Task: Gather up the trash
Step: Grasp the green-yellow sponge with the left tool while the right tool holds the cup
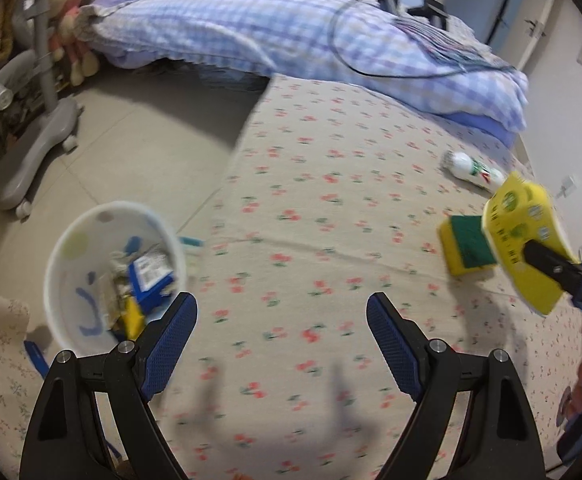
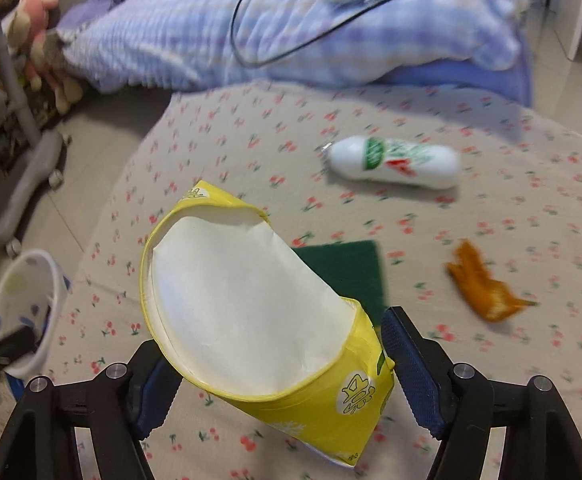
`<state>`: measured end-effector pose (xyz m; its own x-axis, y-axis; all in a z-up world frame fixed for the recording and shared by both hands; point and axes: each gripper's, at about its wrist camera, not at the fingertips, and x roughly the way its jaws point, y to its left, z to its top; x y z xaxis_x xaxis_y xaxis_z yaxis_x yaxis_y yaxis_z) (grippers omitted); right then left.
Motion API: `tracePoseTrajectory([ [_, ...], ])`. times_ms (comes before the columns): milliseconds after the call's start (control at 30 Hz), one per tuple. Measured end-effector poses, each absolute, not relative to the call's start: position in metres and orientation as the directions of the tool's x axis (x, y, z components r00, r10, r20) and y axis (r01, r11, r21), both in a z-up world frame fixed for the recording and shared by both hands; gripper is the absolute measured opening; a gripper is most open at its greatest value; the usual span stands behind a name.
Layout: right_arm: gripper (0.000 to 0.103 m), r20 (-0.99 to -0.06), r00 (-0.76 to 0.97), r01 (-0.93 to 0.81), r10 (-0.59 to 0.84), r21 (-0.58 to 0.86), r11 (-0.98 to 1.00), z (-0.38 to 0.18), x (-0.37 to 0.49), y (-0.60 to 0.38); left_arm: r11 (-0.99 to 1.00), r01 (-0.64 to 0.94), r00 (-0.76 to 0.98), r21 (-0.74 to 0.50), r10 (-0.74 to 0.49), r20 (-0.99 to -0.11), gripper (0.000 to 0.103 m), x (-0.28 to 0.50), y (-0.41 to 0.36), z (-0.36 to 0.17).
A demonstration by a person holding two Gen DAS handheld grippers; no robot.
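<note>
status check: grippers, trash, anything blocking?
Left gripper open, empty. Right gripper shut on yellow paper cup. White bin on the floor left of the bed, nothing blocking. Sponge, white bottle, orange scrap remain.

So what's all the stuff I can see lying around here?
paper cup: 1, yellow, squashed, held in the right tongs
sponge: 1, yellow and green, on the bed
bottle: 1, white, lying on the bed
peel-like scrap: 1, orange, on the bed
bin: 1, white, beside the bed, holding trash
duvet: 1, blue check, far end of the bed
chair base: 1, grey, on the floor
left tongs: open, empty
right tongs: shut on the paper cup
</note>
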<state>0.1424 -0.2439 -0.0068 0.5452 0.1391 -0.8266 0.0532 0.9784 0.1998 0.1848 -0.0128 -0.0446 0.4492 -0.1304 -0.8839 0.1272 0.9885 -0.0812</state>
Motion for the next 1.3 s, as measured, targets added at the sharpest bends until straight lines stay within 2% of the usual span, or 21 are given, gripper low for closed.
tracePoseTrajectory([
  [367,0.080,-0.820,0.566,0.205,0.087,0.242,0.948,0.008,0.097,-0.327,0.954,0.278,0.420,-0.109,-0.223,-0.879,0.089,0.199,-0.122,-0.065],
  [733,0.080,-0.838,0.543,0.316,0.053,0.263,0.912,-0.006,0.057,-0.398,0.938,0.239,0.427,-0.250,-0.333,-0.841,0.088,0.217,-0.166,-0.093],
  [833,0.080,-0.840,0.540,0.323,0.050,0.262,0.909,-0.008,0.052,-0.406,0.923,0.238,0.427,-0.301,-0.378,-0.821,0.084,0.219,-0.171,-0.098],
  [900,0.080,-0.843,0.536,0.325,0.047,0.257,0.910,-0.009,0.049,-0.410,0.920,0.239,0.424,-0.309,-0.386,-0.819,0.075,0.219,-0.175,-0.101],
  [1033,0.080,-0.849,0.526,0.329,0.040,0.247,0.911,-0.013,0.045,-0.415,0.909,0.247,0.412,-0.336,-0.413,-0.812,0.063,0.219,-0.178,-0.106],
  [1100,0.080,-0.852,0.523,0.333,0.037,0.244,0.911,-0.015,0.043,-0.418,0.906,0.254,0.409,-0.340,-0.419,-0.811,0.052,0.218,-0.179,-0.104],
  [1133,0.080,-0.852,0.522,0.336,0.036,0.244,0.910,-0.015,0.043,-0.419,0.908,0.266,0.411,-0.324,-0.411,-0.814,0.050,0.217,-0.181,-0.103],
  [1200,0.080,-0.852,0.523,0.336,0.035,0.243,0.910,-0.015,0.042,-0.421,0.912,0.286,0.428,-0.294,-0.396,-0.813,0.034,0.213,-0.182,-0.097],
  [1300,0.080,-0.848,0.529,0.332,0.030,0.240,0.912,-0.012,0.040,-0.419,0.905,0.304,0.430,-0.297,-0.409,-0.805,0.025,0.209,-0.178,-0.088],
])
